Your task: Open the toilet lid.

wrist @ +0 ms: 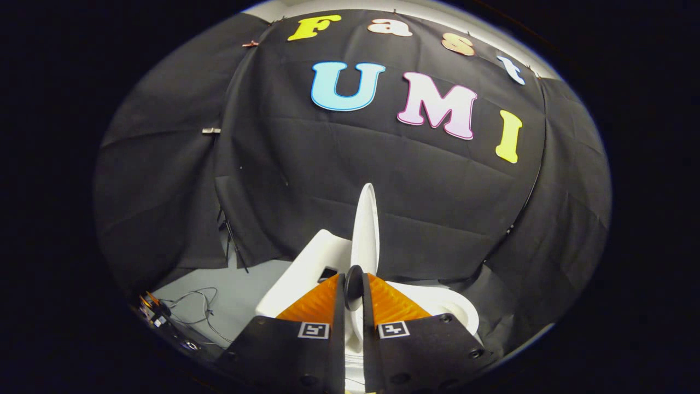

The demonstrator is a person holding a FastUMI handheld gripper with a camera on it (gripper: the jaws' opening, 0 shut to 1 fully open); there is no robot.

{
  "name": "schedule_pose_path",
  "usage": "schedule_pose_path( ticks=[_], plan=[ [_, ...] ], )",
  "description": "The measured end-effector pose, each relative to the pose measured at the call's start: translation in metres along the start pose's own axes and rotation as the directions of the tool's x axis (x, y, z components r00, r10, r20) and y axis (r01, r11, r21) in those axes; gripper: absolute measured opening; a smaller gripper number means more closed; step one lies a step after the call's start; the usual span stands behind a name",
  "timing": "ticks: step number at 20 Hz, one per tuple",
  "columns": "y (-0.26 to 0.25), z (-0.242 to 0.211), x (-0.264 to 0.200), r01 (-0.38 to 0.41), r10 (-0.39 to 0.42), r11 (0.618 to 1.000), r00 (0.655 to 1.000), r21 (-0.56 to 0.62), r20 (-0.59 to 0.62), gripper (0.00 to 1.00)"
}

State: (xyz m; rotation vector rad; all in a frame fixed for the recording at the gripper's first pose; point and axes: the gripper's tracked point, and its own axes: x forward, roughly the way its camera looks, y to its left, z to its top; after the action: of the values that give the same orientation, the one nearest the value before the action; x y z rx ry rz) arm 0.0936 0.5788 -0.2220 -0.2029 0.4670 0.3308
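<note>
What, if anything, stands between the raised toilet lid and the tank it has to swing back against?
Nothing visible. The gripper is shut on the toilet lid, held edge-on and about upright between its fingers. The tank sits just beside the lid, with no object seen in the gap between them.

Dim booth, soft overhead light, strong fisheye bending at edges, sharp centre, no glare

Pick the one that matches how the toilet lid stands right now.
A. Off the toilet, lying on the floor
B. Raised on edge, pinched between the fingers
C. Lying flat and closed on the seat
B: the toilet lid rises edge-on from between the closed fingers of the gripper, above the bowl.
</note>
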Motion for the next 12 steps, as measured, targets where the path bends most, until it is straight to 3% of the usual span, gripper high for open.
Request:
schedule_pose_path(
  ticks=[5, 7, 12],
  plan=[
    [-0.009, 0.002, -0.006, 0.042, -0.041, 0.999, 0.998, -0.021, 0.037, 0.22],
    [-0.005, 0.0, -0.008, 0.024, -0.023, 1.0, 0.999, -0.018, 0.038, 0.31],
    [-0.002, -0.005, -0.012, -0.004, 0.005, 1.0, 1.0, -0.017, 0.027, 0.99]
  ],
)
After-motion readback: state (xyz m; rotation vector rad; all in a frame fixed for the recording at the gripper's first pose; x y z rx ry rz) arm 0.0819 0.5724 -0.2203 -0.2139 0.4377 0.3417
